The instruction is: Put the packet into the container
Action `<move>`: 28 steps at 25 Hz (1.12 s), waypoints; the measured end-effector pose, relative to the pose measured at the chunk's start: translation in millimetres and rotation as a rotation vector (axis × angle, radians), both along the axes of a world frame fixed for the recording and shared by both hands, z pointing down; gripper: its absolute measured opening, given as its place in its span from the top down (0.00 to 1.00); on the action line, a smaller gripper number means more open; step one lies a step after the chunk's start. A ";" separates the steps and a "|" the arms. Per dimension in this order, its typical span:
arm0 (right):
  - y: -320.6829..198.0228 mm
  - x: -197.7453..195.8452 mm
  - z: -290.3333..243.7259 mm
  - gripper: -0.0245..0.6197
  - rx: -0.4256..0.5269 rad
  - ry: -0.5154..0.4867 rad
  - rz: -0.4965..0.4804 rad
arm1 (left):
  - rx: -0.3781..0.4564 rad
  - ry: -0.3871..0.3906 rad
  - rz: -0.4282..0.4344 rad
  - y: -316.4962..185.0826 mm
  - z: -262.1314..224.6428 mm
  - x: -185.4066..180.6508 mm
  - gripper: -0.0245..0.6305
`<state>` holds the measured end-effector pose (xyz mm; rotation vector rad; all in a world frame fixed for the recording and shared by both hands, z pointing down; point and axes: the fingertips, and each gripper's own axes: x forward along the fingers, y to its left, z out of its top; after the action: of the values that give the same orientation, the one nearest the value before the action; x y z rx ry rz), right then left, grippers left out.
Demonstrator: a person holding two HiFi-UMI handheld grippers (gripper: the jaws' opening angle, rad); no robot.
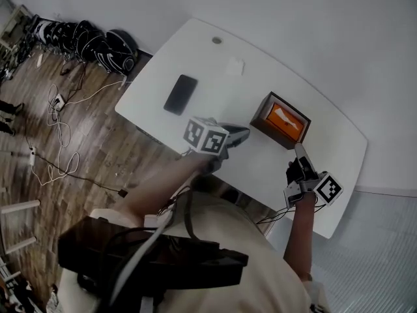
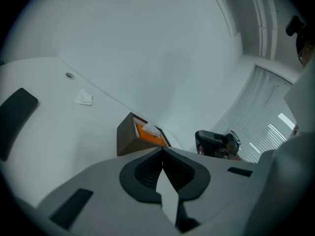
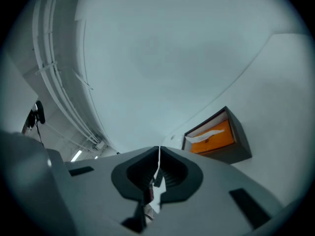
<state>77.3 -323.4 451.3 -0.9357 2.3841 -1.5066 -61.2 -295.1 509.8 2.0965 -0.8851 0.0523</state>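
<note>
Left tongs (image 2: 162, 151): pressed together with nothing between them, held above the table's near edge, pointing at the container.
Right tongs (image 3: 159, 149): shut and empty, held just off the container's near right side.
Container (image 1: 264, 119): a brown open-topped box with an orange inside, standing on the white table (image 1: 195, 51) between the two tongs' tips.
Packet (image 1: 283, 115): white, lying inside the container on the orange.
Phone (image 1: 180, 94): black, flat on the table, well left of the container.
Paper scrap (image 1: 235, 66): white, lying beyond the phone.
</note>
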 end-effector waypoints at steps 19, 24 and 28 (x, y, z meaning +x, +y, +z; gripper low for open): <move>180.2 15.4 -79.3 0.93 0.313 -0.102 -0.162 | 0.137 -0.039 -0.011 139.7 -41.9 34.0 0.94; 265.3 64.6 -86.0 0.93 0.341 -0.124 -0.203 | 0.187 -0.012 -0.061 213.2 -62.7 82.3 0.94; 317.1 88.1 -79.3 0.93 0.328 -0.133 -0.237 | 0.189 0.016 -0.107 271.7 -70.0 108.5 0.94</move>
<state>165.4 -6.3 372.0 -0.4815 2.6044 -1.1470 47.3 -23.4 439.8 2.2151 -1.0254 -0.1081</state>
